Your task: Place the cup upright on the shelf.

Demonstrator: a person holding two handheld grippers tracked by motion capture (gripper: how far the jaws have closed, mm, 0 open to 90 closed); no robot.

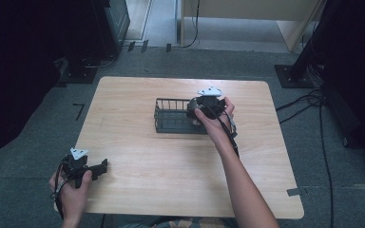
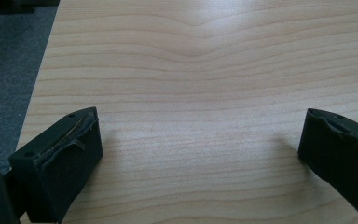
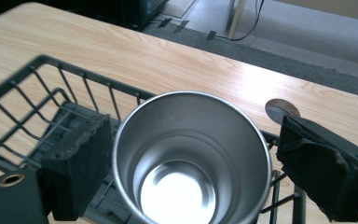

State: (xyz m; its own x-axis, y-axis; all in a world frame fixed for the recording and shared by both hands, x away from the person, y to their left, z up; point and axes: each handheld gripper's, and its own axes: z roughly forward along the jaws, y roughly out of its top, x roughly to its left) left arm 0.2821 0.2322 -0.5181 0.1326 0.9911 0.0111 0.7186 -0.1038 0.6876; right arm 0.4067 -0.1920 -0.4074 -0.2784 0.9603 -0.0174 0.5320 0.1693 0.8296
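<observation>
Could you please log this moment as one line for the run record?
left gripper: open, over bare table | right gripper: open around steel cup | cup upright in wire basket | grasp not closed

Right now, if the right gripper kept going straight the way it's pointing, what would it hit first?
The right gripper points down at the steel cup standing in the wire basket. Its open jaws straddle the cup, so they would probably slide past its sides onto the basket; depth is unclear.
</observation>
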